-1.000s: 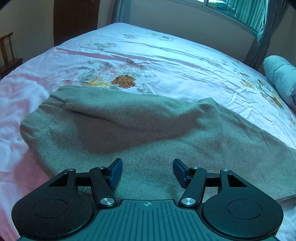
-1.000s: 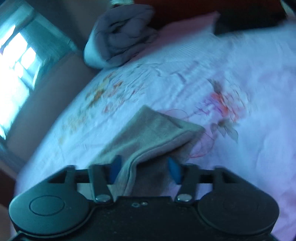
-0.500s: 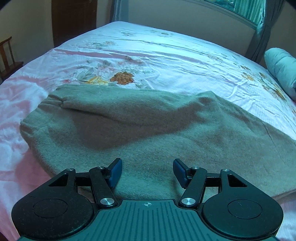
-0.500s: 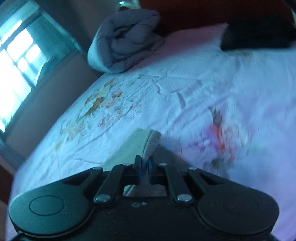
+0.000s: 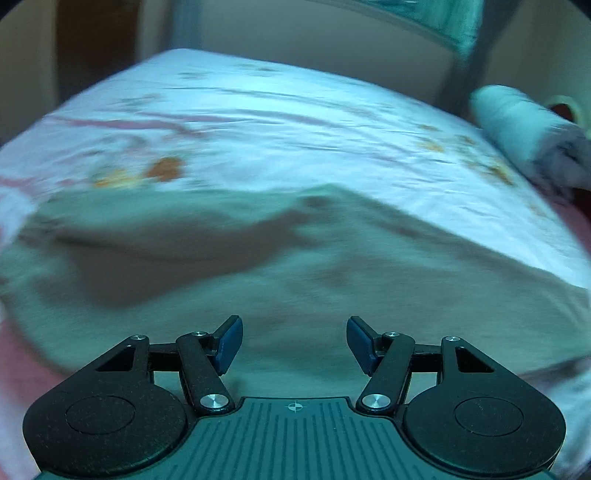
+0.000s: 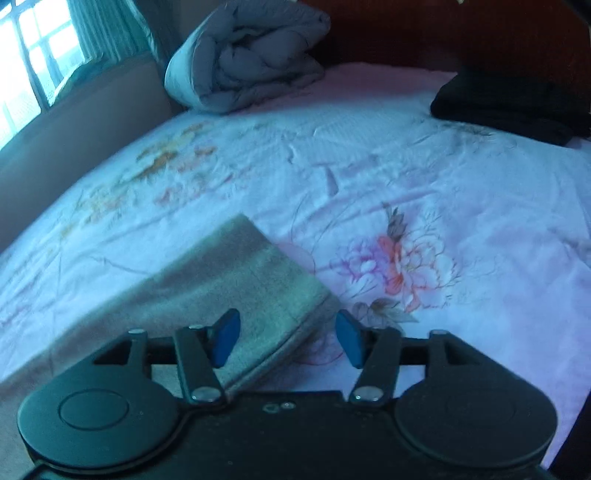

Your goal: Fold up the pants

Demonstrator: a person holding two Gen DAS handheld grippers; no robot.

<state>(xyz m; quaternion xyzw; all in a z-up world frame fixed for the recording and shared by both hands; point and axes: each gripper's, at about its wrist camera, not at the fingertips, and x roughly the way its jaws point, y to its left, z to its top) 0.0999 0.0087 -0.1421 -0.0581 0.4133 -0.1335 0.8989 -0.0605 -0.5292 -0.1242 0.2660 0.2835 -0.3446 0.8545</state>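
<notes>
Grey-green pants (image 5: 295, 266) lie spread across the flowered bed sheet (image 5: 295, 122), filling the middle of the blurred left wrist view. My left gripper (image 5: 294, 343) hovers over their near edge, open, with nothing between its blue pads. In the right wrist view one leg end (image 6: 236, 288) lies flat on the sheet, its hem running beneath my right gripper (image 6: 284, 338). That gripper's jaws are opening and the pads stand apart from the cloth, which lies below them.
A rolled grey duvet (image 6: 247, 55) sits at the head of the bed beside a dark wooden headboard (image 6: 461, 33). A folded black garment (image 6: 509, 107) lies at the far right. A pale blue bolster (image 5: 517, 125) rests at the bed's right end. A window (image 6: 22, 74) is on the left.
My right gripper closed on the leg hem, then opened again; the hem now lies flat on the sheet. My left gripper has shifted over the pants, blurring its view.
</notes>
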